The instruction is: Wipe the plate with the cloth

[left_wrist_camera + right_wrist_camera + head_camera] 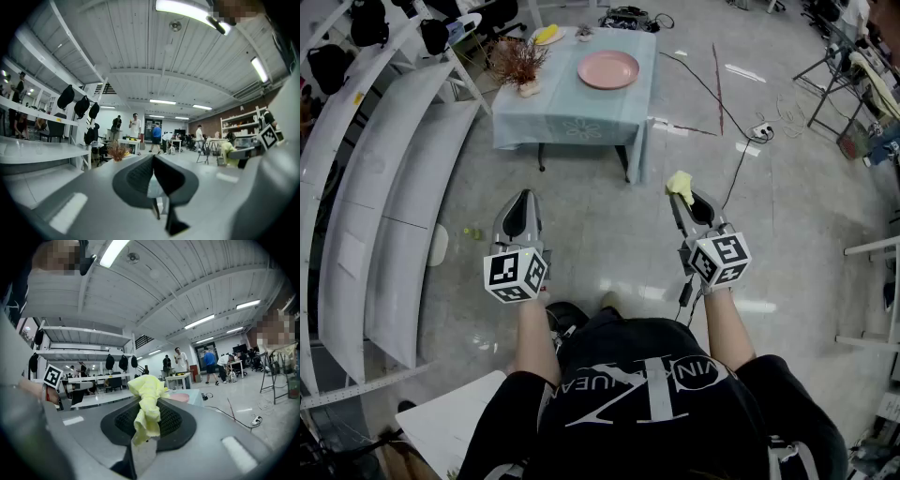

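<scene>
A pink plate [607, 69] lies on a small table with a pale blue cloth cover [572, 117], well ahead of me; its edge shows as the plate [179, 397] in the right gripper view. My right gripper [682, 192] is shut on a yellow cloth [680, 185], which bunches up between the jaws as the cloth [146, 408]. My left gripper [521, 211] is held beside it, jaws shut with nothing between them, seen as the left gripper [153, 180]. Both grippers hang over the floor, short of the table.
A dried plant in a pot [521, 67] and a yellow item on a dish [547, 36] stand on the table. White curved shelving [384, 187] runs along the left. Cables and a power strip [757, 131] lie on the floor to the right. People stand far off [135, 127].
</scene>
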A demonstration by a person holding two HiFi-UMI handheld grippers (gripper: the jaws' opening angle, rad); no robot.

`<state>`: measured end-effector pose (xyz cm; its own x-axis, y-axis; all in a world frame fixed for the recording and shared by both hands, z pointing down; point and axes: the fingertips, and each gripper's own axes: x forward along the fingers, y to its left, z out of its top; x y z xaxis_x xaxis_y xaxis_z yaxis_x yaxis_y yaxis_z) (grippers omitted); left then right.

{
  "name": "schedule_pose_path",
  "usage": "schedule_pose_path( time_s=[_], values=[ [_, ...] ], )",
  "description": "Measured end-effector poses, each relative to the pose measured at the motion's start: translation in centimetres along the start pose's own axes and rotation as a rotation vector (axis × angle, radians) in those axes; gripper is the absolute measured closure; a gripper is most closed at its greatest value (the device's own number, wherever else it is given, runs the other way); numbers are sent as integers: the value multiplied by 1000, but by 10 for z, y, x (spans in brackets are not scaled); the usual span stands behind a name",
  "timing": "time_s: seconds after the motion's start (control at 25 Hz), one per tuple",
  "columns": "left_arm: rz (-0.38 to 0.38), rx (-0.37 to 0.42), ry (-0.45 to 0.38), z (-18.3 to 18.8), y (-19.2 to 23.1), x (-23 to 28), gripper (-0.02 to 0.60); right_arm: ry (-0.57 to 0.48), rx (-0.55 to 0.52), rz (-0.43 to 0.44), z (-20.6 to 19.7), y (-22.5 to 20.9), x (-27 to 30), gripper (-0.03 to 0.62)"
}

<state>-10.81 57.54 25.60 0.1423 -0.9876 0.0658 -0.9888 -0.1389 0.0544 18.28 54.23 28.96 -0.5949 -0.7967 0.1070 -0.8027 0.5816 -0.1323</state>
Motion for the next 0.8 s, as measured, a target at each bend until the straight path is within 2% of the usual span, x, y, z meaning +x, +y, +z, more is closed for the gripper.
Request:
schedule_pose_path(
  time_s=[0.36,0.56,0.8],
  values=[
    [-15,-2,4,1,5,9,581,12,-1,-1,-3,-1,10,516],
    [12,-38,-11,-2,18,16,581,12,6,-9,-7,-2,19,517],
    [-23,-21,10,-6,25,24,581,4,26,-15,-10,1,30,516]
  ],
)
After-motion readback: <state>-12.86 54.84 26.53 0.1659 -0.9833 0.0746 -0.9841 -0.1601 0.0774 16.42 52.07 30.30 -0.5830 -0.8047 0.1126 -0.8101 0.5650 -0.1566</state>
